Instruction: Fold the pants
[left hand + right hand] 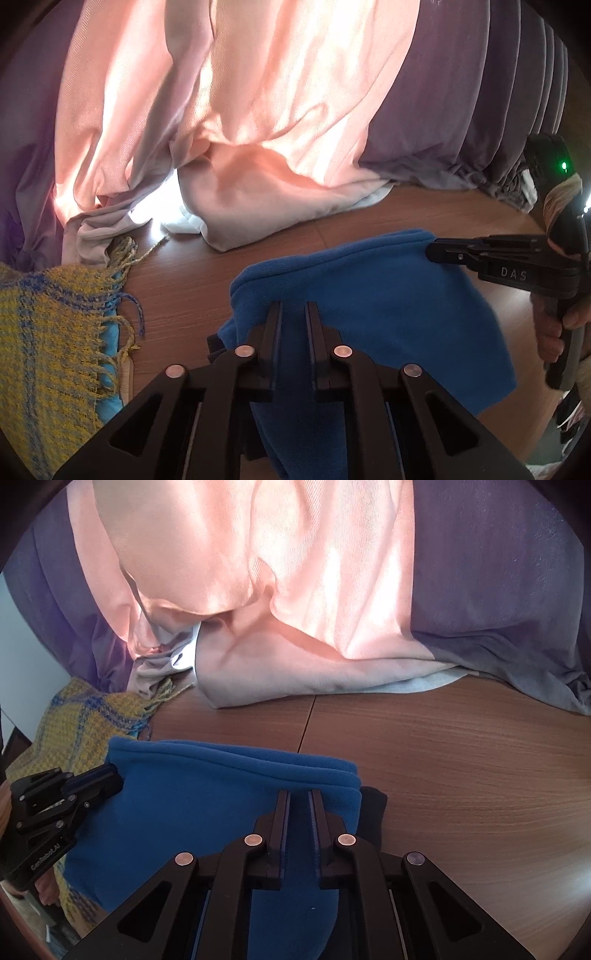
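Folded blue fleece pants (388,306) lie on the wooden table (192,280). My left gripper (293,306) is shut on the pants' left corner, with blue cloth pinched between its fingers. In the same view my right gripper (430,251) bites the far right corner, held by a hand (554,332). The right wrist view shows the pants (203,794) with my right gripper (300,794) shut on the layered right edge. My left gripper (114,775) clamps the far left corner there.
A yellow and blue fringed woven cloth (48,332) lies at the left, touching the pants' left side (85,720). Pink fabric (258,110) and purple fabric (443,92) hang at the back onto the table (461,775). A dark item (373,812) peeks from under the pants.
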The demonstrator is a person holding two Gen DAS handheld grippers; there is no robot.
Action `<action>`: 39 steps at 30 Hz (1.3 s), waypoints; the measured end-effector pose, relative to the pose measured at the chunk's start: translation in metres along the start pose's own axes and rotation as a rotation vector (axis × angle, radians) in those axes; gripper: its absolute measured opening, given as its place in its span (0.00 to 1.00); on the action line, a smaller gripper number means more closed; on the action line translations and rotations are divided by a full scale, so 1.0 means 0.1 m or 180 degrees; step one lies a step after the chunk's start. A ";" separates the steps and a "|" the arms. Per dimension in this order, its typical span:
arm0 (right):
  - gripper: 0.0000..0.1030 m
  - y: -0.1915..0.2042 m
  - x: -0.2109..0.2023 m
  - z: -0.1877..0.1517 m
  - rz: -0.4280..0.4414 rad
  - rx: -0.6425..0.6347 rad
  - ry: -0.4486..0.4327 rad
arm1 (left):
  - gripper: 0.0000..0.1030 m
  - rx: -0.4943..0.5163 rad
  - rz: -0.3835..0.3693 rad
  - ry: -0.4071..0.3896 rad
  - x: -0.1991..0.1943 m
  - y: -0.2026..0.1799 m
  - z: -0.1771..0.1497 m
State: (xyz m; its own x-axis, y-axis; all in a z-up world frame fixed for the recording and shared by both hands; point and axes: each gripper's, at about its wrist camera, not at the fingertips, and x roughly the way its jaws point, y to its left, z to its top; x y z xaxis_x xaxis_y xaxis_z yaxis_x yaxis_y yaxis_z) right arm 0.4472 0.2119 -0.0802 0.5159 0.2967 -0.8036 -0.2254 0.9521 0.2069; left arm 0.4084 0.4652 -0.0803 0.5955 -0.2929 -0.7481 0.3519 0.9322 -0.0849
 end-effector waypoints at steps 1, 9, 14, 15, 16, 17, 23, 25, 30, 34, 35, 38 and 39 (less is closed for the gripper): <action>0.10 0.00 -0.05 -0.01 0.0004 0.0015 -0.0050 | 0.19 -0.0029 -0.0013 -0.0068 -0.09 -0.02 0.00; 0.35 0.16 -0.75 -0.17 -0.0158 -0.0063 -0.0462 | 0.46 -0.0133 0.0055 -0.0354 -0.71 -0.33 -0.08; 0.54 0.24 -1.27 -0.45 -0.0282 -0.0130 -0.0713 | 0.70 -0.0212 0.0236 -0.0628 -1.16 -0.58 -0.27; 0.59 0.25 -1.34 -0.50 -0.0302 -0.0133 -0.0745 | 0.73 -0.0225 0.0253 -0.0651 -1.21 -0.61 -0.30; 0.63 0.25 -1.44 -0.58 -0.0338 -0.0138 -0.0773 | 0.76 -0.0241 0.0270 -0.0697 -1.31 -0.67 -0.36; 0.65 0.25 -1.53 -0.66 -0.0369 -0.0145 -0.0800 | 0.79 -0.0258 0.0289 -0.0735 -1.38 -0.71 -0.41; 0.76 0.18 -1.95 -1.10 -0.0479 -0.0149 -0.0921 | 0.95 -0.0268 0.0534 -0.0945 -1.79 -1.04 -0.74; 0.81 0.15 -2.07 -1.24 -0.0459 -0.0133 -0.0955 | 0.98 -0.0260 0.0600 -0.0980 -1.91 -1.16 -0.86; 0.82 0.10 -2.35 -1.60 -0.0525 -0.0187 -0.1047 | 1.00 -0.0249 0.0768 -0.1029 -2.15 -1.44 -1.14; 0.84 0.08 -2.56 -1.85 -0.0467 -0.0201 -0.1051 | 1.00 -0.0205 0.0850 -0.1010 -2.30 -1.68 -1.35; 0.84 0.08 -2.61 -1.92 -0.0446 -0.0194 -0.1053 | 1.00 -0.0178 0.0858 -0.1005 -2.35 -1.75 -1.40; 0.84 0.05 -2.75 -2.07 -0.0390 -0.0197 -0.1062 | 1.00 -0.0128 0.0906 -0.1005 -2.45 -1.91 -1.53; 0.84 0.04 -2.81 -2.13 -0.0386 -0.0195 -0.1074 | 1.00 -0.0117 0.0926 -0.1010 -2.48 -1.96 -1.57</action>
State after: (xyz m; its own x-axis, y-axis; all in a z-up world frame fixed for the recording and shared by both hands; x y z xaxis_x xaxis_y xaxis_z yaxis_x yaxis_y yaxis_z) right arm 0.1250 0.1167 0.0281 0.7834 0.1994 -0.5887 -0.1895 0.9787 0.0793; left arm 0.0779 0.3882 0.0188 0.8606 -0.0622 -0.5054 0.1138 0.9909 0.0720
